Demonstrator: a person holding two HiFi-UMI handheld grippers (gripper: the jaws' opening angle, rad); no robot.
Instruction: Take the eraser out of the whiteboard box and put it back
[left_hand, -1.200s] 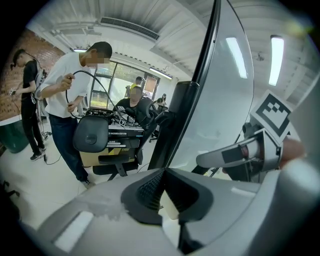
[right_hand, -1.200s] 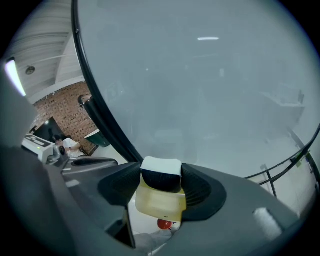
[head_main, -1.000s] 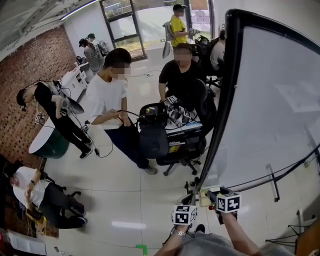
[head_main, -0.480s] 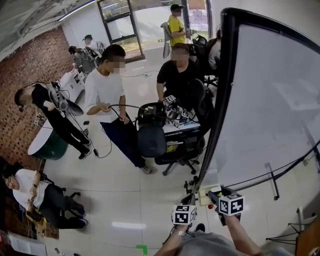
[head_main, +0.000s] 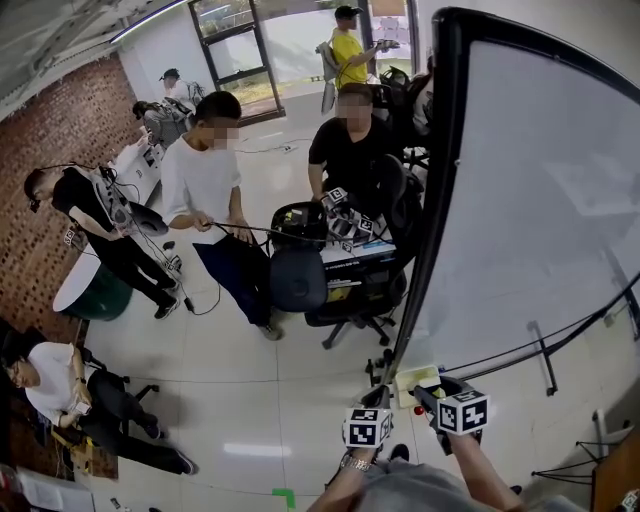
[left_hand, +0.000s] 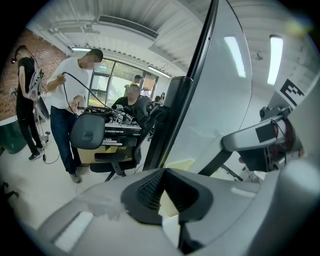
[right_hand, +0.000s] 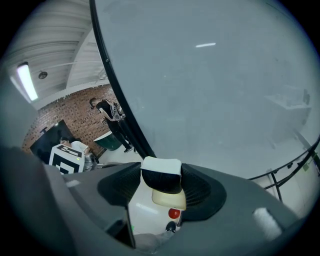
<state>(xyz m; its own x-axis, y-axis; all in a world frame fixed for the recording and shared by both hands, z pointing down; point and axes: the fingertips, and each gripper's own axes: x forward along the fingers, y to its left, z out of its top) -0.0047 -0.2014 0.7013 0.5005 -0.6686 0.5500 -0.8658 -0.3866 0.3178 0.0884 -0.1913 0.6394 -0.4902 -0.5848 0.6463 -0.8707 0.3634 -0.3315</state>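
In the right gripper view my right gripper (right_hand: 161, 169) is shut on the eraser (right_hand: 161, 178), a black block with a white top, pinched between both pads. Just below it lies the cream whiteboard box (right_hand: 169, 198) with a red thing (right_hand: 173, 213) at its near edge. The head view shows the box (head_main: 418, 378) on the floor at the whiteboard's foot, with the right gripper (head_main: 427, 398) over it and the left gripper (head_main: 377, 397) beside it. In the left gripper view the left gripper (left_hand: 165, 173) has its pad tips together and holds nothing.
The big whiteboard (head_main: 540, 200) in its black frame fills the right side, and its stand bars (head_main: 545, 358) cross the floor. An office chair (head_main: 300, 282) and a loaded cart (head_main: 352, 262) stand ahead, with several people around them.
My right gripper has lifted slightly with the eraser still in it. The left gripper has stayed put. The standing person in white has stepped a little to the left.
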